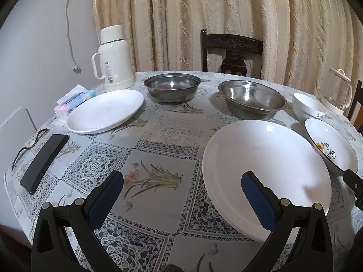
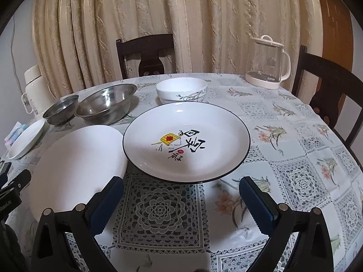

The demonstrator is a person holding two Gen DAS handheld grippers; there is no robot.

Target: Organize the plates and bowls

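Surface: round table (image 2: 295, 149), lace-pattern cloth.
Plates: large plain white ceramic plate (image 1: 267, 165), black-rimmed painted plate (image 2: 186, 140); stiff, glossy, likely slippery, fragile.
Hold: near rim.
Left gripper (image 1: 182, 187): wide open, empty.
Right gripper (image 2: 181, 191): wide open, empty.

Black-framed claws (image 1: 181, 188) (image 2: 181, 189), blue pads (image 1: 106, 200), silver pivot screws.

We had both wrist views low over the near table (image 1: 158, 208) edge, facing the curtain (image 2: 204, 22); they shared the large white plate (image 1: 267, 170) and steel bowls (image 2: 106, 104).
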